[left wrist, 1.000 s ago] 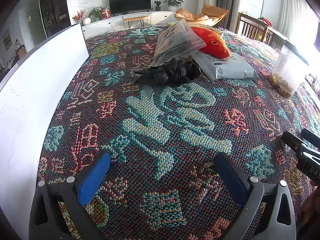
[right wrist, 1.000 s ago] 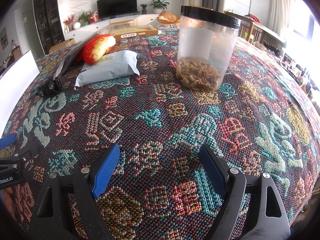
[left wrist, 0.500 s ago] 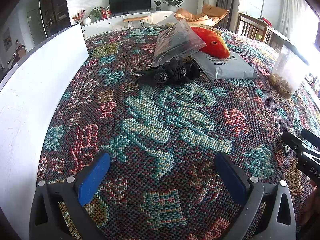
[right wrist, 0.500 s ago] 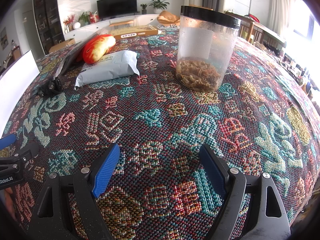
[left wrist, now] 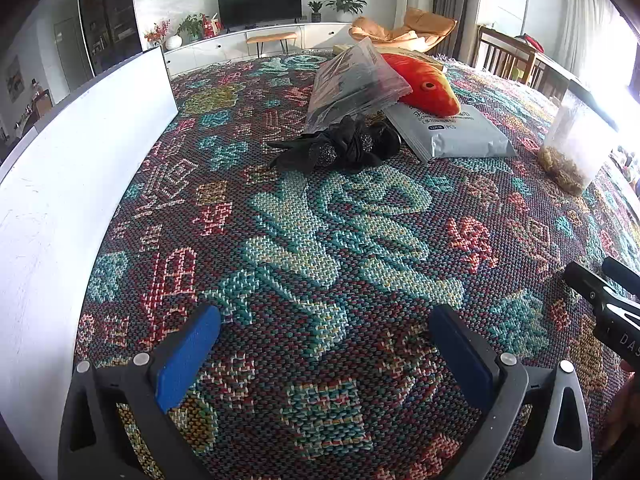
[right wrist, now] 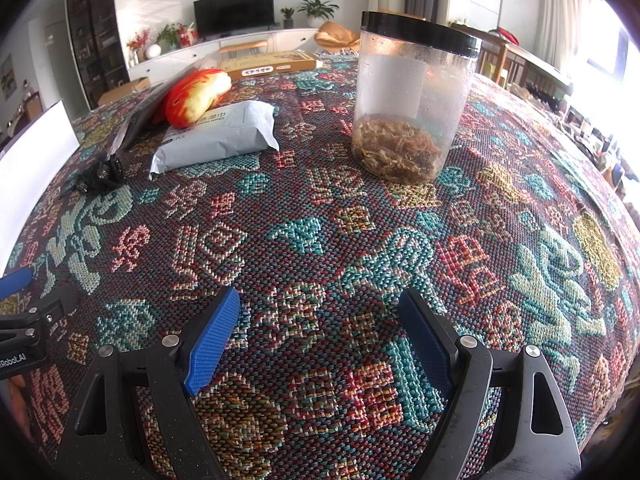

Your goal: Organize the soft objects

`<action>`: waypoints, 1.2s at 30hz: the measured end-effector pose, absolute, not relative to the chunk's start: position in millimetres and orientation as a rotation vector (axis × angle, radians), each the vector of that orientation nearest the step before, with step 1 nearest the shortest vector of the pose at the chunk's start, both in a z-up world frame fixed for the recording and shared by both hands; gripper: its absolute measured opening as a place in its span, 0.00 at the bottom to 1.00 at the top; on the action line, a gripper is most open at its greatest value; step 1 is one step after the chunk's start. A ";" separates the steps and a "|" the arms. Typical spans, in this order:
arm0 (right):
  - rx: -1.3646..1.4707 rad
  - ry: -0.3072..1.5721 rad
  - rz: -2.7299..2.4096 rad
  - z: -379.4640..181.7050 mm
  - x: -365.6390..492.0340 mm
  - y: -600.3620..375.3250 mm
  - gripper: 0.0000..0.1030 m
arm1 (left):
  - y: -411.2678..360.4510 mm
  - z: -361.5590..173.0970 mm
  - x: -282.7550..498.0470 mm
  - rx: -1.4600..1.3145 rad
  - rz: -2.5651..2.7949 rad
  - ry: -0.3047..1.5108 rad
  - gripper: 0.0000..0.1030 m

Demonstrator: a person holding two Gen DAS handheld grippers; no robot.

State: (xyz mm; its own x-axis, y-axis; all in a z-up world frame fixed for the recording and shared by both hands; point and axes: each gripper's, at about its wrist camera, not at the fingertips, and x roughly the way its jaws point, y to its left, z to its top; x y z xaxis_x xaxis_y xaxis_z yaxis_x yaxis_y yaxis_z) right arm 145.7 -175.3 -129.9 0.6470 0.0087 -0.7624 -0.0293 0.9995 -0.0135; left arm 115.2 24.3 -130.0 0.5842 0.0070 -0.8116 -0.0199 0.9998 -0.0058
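Well beyond left gripper (left wrist: 326, 354): orange plush fish (left wrist: 422, 82).

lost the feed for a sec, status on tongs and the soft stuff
Left tongs and right tongs open, empty. Fish plush, wipes pack, black cloth untouched on the blanket. Nothing in the way.

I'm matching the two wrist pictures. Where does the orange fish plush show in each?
Left wrist: orange fish plush upper centre-right, resting on the grey wipes pack.
Right wrist: fish plush upper left, behind the same pack.
Shared landmark: the wipes pack.
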 end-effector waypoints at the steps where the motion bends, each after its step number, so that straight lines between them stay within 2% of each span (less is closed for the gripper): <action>1: -0.025 0.867 0.022 -129.9 145.6 -175.5 0.82 | 24.2 -130.0 115.2 -0.015 0.016 0.947 1.00; 7: -0.024 0.867 0.022 -129.3 145.2 -175.5 0.82 | 25.9 -122.8 121.1 -0.022 -0.001 1.007 0.99; 11: -0.024 0.867 0.022 -129.3 145.3 -175.6 0.82 | 34.4 -72.7 131.2 -0.139 -0.061 0.890 0.99; 14: -0.024 0.867 0.022 -129.3 145.3 -175.6 0.82 | 35.7 -39.4 171.0 -0.186 -0.131 0.856 1.00; 18: -0.024 0.867 0.022 -129.2 145.1 -175.7 0.82 | 39.8 -25.9 258.7 -0.230 -0.195 0.942 1.00; 22: -0.023 0.867 0.023 -129.1 145.3 -175.9 0.82 | 45.5 -47.4 322.9 -0.322 -0.169 1.041 0.99; 28: -0.017 0.865 0.026 -129.6 144.2 -175.8 0.82 | 54.7 -117.5 372.1 -0.489 -0.102 1.244 1.00; 30: -0.015 0.865 0.027 -130.3 143.8 -176.0 0.82 | 57.7 -111.4 371.4 -0.473 -0.090 1.180 1.00; 32: -0.015 0.865 0.027 -130.6 143.5 -175.7 0.82 | 62.5 -115.9 371.5 -0.514 -0.115 1.211 0.94; 33: -0.016 0.865 0.026 -130.7 143.4 -175.8 0.82 | 64.6 -115.6 368.4 -0.512 -0.117 1.205 0.80; 34: -0.016 0.865 0.026 -130.4 144.0 -177.3 0.82 | 65.7 -114.5 365.2 -0.483 -0.117 1.201 0.75; 36: -0.016 0.865 0.026 -130.9 144.1 -177.1 0.82 | 67.5 -112.6 356.7 -0.463 -0.133 1.198 0.74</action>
State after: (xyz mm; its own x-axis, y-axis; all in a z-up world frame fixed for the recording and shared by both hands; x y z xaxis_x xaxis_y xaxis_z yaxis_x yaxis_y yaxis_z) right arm 144.1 -177.1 -130.9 0.6481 0.0163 -0.7614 -0.0295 0.9996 -0.0037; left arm 356.7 67.5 -112.6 0.3695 -0.3398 -0.8649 -0.1417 0.8992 -0.4139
